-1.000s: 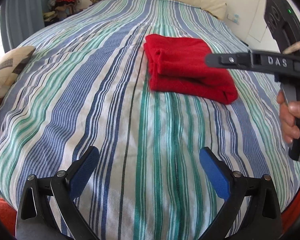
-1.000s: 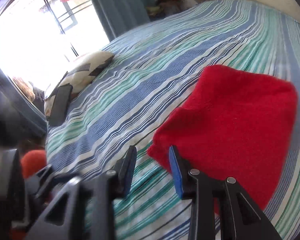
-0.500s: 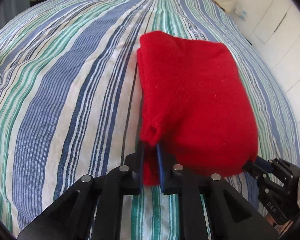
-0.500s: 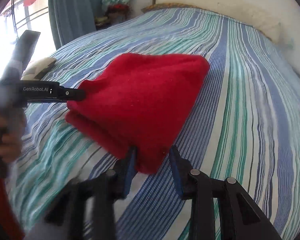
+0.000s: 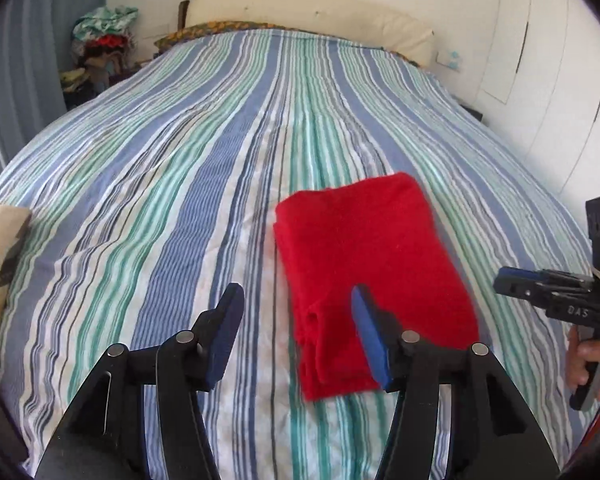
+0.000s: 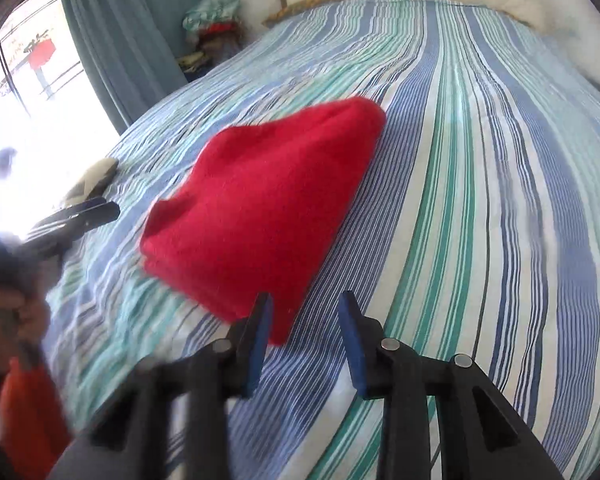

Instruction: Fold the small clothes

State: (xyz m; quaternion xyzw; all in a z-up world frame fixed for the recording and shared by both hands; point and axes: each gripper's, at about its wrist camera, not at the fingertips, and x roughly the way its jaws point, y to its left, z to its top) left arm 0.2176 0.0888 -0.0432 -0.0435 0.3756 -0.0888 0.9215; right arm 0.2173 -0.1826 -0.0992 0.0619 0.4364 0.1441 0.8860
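Observation:
A folded red garment point(image 5: 364, 256) lies flat on the striped bedspread point(image 5: 204, 152), right of the middle. My left gripper point(image 5: 298, 330) is open and empty, just short of the garment's near edge, its right finger over the cloth. The right gripper point(image 5: 512, 280) shows at the right of the left wrist view. In the right wrist view the red garment point(image 6: 260, 204) lies ahead and left of my right gripper point(image 6: 306, 338), which is open and empty at the garment's near corner. The left gripper point(image 6: 96, 214) shows blurred at the left.
A patterned cushion point(image 5: 0, 256) lies at the bed's left edge. A cream pillow point(image 5: 308, 20) sits at the headboard. A pile of clothes point(image 5: 100, 48) stands in the far left corner by a blue curtain point(image 6: 124, 40). White wardrobe doors point(image 5: 540, 72) line the right wall.
Half a second ago both grippers pinched the garment's near edge and it was lifted. Now both have opened and drawn back, and the garment lies on the bed.

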